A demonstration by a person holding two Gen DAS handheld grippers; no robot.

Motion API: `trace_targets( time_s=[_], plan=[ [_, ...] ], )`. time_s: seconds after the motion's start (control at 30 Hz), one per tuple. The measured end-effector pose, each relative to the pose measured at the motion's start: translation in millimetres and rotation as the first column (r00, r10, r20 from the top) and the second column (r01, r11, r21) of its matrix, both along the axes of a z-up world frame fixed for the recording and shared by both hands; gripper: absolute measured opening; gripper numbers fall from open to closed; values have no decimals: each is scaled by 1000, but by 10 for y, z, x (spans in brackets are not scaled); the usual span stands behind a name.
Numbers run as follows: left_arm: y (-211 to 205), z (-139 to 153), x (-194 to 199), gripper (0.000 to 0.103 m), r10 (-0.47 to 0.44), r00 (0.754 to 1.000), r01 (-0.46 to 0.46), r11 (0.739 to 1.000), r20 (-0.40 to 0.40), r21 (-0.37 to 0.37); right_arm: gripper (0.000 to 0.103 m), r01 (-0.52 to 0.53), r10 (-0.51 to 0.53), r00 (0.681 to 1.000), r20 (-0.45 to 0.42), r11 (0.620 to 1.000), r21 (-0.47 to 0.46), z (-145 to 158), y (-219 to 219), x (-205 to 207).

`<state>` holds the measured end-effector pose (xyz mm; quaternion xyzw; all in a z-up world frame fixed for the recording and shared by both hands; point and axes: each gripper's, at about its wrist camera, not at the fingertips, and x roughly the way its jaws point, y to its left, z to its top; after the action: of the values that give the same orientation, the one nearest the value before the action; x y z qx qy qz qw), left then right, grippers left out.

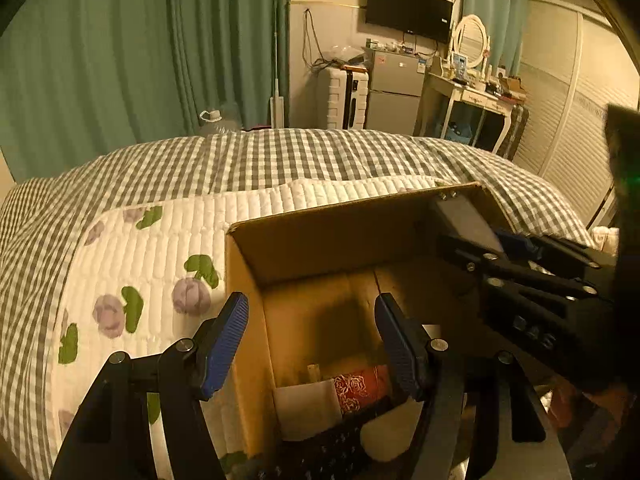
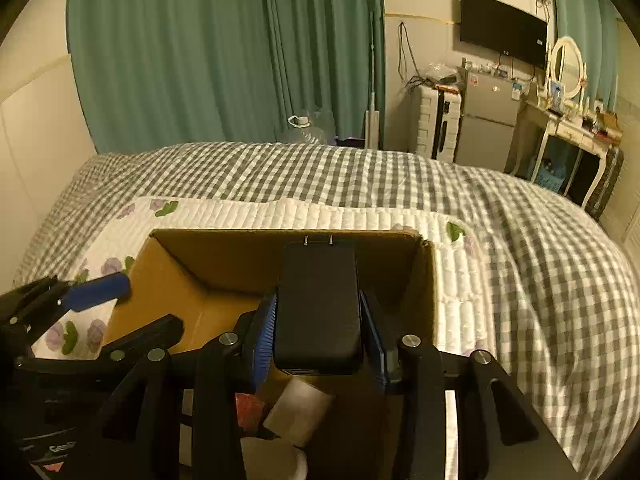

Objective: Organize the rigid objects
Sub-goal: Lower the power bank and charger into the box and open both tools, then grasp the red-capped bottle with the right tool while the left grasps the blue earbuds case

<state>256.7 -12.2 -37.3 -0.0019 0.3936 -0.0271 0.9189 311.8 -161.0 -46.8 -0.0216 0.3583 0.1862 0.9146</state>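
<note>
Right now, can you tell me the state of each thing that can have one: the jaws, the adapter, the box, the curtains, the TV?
right gripper: jaws shut on the black power adapter, prongs pointing away, above the box
left gripper: jaws open, empty, straddling the box's left wall
cardboard box: open, some items inside
green curtains: drawn
TV: screen dark

Dim warm light; soft focus; fisheye-bent edges

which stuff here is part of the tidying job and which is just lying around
Job: black charger held in the right tongs; cardboard box; red patterned item in the box; open left tongs.
Lying about: television, fridge, dressing table mirror, white suitcase.
</note>
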Motion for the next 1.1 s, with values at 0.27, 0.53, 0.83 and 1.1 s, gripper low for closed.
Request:
trace_targets(
  time_s=[0.27, 0.53, 0.83, 1.1],
  plan=[
    [60, 225, -360, 71, 12, 1000, -11, 1000, 28, -16, 49, 12, -11, 997, 78, 1000, -6, 313, -23, -217],
    [110, 348, -922, 96, 23, 998, -22, 1000, 55, -19, 64, 43, -39, 997, 65, 997, -59, 475, -183, -874],
    [47, 102, -1434, 96, 30, 999, -30, 999, -11, 19, 85, 115, -122, 992, -42, 983, -140, 93, -458, -1643],
    [-5, -315, -1759, 96, 56, 997, -53, 997, -59, 50, 85, 51, -70, 991, -111, 984, -168, -322, -384, -1988]
  ],
)
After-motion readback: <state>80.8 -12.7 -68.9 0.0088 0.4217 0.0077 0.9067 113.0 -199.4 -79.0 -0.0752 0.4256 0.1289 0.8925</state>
